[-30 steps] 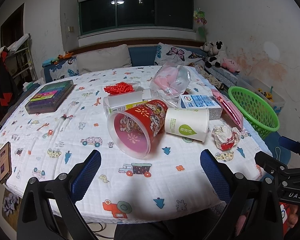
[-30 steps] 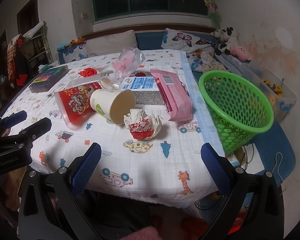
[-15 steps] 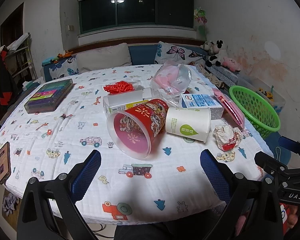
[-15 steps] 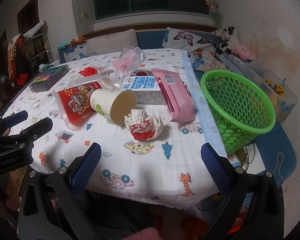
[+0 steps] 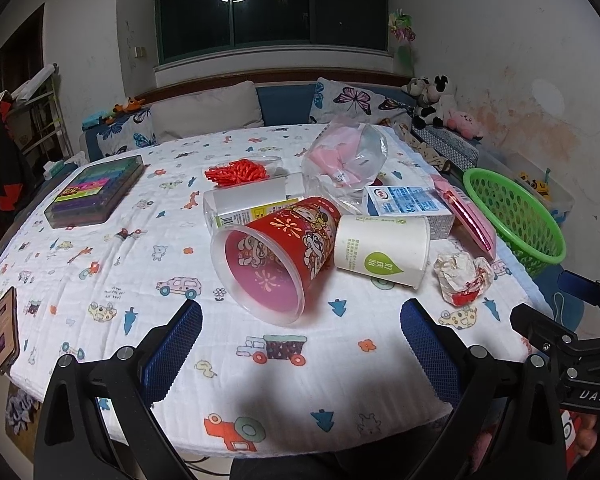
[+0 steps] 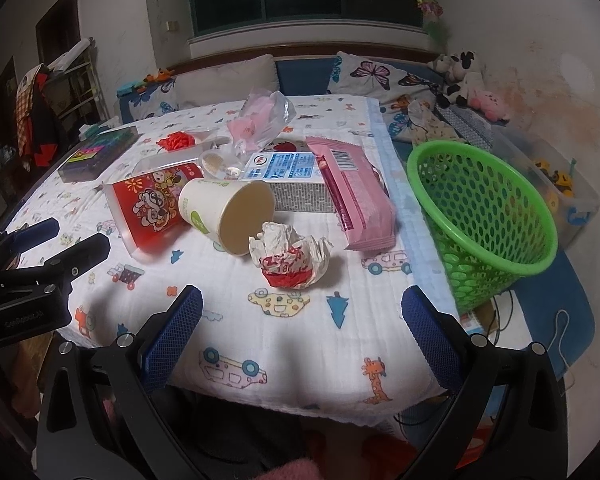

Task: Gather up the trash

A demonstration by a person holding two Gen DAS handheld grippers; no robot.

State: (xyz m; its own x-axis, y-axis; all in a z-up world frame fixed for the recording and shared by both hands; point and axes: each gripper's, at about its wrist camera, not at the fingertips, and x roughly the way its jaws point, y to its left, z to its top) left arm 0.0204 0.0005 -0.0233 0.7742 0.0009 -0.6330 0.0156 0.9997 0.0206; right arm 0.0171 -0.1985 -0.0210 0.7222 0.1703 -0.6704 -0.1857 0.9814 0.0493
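Table point(image 6: 300, 380): covered by a printed cloth, it ran ahead of both sets of jaws; its near edge sat just under them.
Green basket point(image 6: 484, 216): it stood off the table's right edge, ahead and right of the right jaws, tilted toward the table. A toss from this far out could have hit the rim and tipped it, since nothing visibly braced it.
Red cup point(image 5: 276, 256): on its side straight ahead of the left jaws, mouth facing them, touching the paper cup. A pinch on its thin flexible rim could have buckled it and let it slide out.
Paper cup point(image 6: 228, 212): lying ahead and slightly left of the right jaws, mouth toward them. Being round, it could have rolled if bumped.
Crumpled wrapper point(image 6: 290, 256): the nearest trash, dead ahead of the right jaws, just beside the paper cup's mouth. Closing low could have snagged the loose cloth and dragged the pile.
Left gripper point(image 5: 300, 344): fingers spread wide, nothing between them, short of the trash.
Right gripper point(image 6: 300, 330): fingers likewise spread and empty, short of the wrapper.
Change: against the frames a second before, the pile sat a little lower and closer to both jaws, so both had eased forward; nothing on the table had shifted.
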